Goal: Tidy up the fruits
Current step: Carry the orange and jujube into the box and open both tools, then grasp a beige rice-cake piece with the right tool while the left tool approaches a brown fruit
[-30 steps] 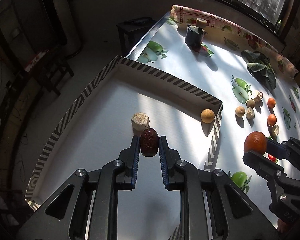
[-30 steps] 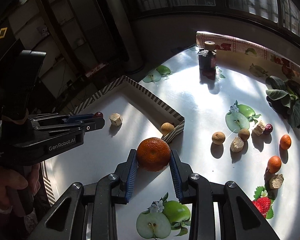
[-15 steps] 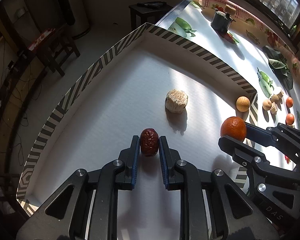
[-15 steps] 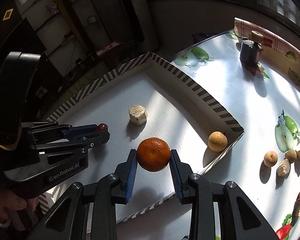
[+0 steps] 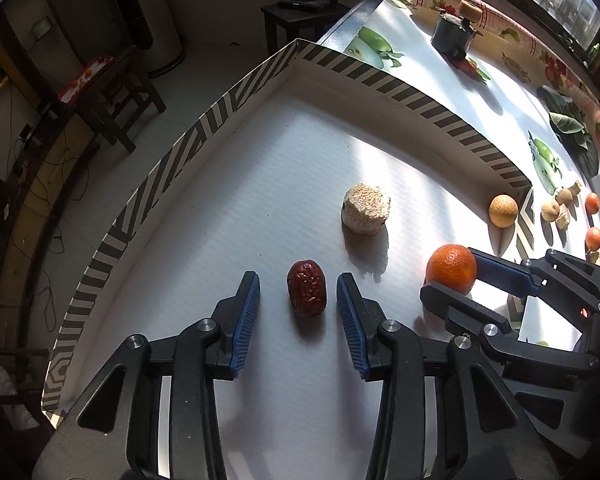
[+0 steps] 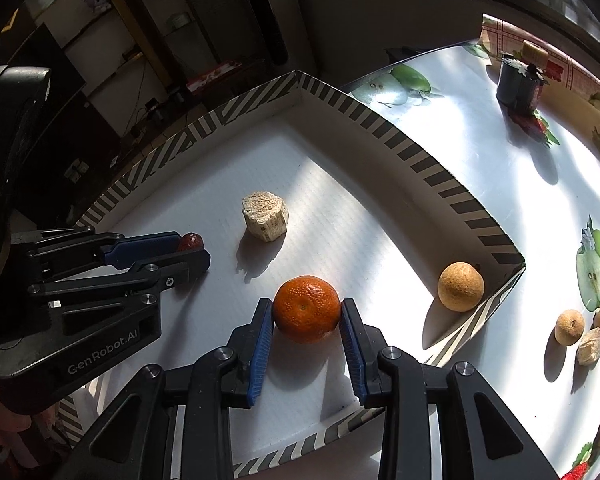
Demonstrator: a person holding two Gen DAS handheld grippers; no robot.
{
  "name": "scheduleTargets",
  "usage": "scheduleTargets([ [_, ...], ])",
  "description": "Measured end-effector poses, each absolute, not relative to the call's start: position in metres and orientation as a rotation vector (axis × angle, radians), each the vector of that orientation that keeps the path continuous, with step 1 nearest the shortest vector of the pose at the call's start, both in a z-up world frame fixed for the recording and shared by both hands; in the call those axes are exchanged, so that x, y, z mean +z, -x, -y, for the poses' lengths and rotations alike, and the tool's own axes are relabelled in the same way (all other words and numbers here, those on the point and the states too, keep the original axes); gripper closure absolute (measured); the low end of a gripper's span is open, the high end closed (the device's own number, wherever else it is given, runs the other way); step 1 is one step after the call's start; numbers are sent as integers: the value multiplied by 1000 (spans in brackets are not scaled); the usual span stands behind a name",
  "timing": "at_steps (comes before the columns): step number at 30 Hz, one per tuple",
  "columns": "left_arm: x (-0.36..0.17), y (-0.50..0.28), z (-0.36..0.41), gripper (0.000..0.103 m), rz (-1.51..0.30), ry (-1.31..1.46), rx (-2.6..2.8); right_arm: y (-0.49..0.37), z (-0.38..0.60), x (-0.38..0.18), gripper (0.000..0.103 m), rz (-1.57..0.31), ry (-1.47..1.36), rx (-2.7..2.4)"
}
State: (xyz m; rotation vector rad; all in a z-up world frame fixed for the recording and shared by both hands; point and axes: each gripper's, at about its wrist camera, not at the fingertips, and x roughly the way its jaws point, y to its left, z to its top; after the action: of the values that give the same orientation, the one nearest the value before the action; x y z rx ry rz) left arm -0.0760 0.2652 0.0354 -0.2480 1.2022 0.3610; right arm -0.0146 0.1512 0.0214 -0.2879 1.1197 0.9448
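- Left wrist view: the left claw (image 5: 298, 302) points steeply down into the white tray (image 5: 228, 128) with the striped rim, its jaws opening. The dark red date (image 5: 306, 289) lies on the tray floor between the blue pads, with a gap on each side, so nothing is pinched.
- Beyond the date, towards the middle of the tray, a pale rough-cut chunk (image 5: 365, 209) stands on its flat end, apart from the date.
- A tan round fruit (image 5: 503, 210) sits in the tray's far right corner, against the striped wall.
- At the right, the right claw (image 5: 452, 280) reaches in over the tray's right side with the orange mandarin (image 5: 451, 269) between its pads.
- On the desk (image 5: 428, 64) past the tray's right corner lie more small tan, pale and orange fruits; a dark jar (image 5: 451, 36) stands near the desk's far edge.
- Right wrist view: the right claw (image 6: 306, 322) has the mandarin (image 6: 306, 309) between its blue pads, both touching the peel, with the jaws just beginning to open. The fruit is low over the tray floor (image 6: 340, 208) near the tray's near edge; whether it rests there I cannot tell.
- The left claw (image 6: 192, 250) enters from the left, the date (image 6: 191, 241) just visible at its tips.
- The pale chunk (image 6: 265, 216) stands between the two claws, further in; the tan fruit (image 6: 460, 287) sits in the right corner.
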Motion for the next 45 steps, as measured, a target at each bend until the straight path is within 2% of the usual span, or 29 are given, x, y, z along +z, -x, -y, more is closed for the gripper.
scheduleTargets([
  [2, 37, 77, -268, 41, -1192, 260, 376, 13, -149, 23, 66, -1119, 272, 948],
  [3, 37, 78, -270, 40, -1192, 269, 380, 13, -146, 24, 65, -1117, 263, 948],
  [17, 70, 72, -240, 40, -1116, 200, 381, 14, -82, 68, 60, -1023, 152, 863],
  [26, 92, 55, -182, 40, -1075, 131, 290, 7, -15, 80, 59, -1001, 92, 732],
  [45, 97, 11, -51, 40, -1070, 33, 77, 5, 129, 78, 58, -1022, -7, 484],
])
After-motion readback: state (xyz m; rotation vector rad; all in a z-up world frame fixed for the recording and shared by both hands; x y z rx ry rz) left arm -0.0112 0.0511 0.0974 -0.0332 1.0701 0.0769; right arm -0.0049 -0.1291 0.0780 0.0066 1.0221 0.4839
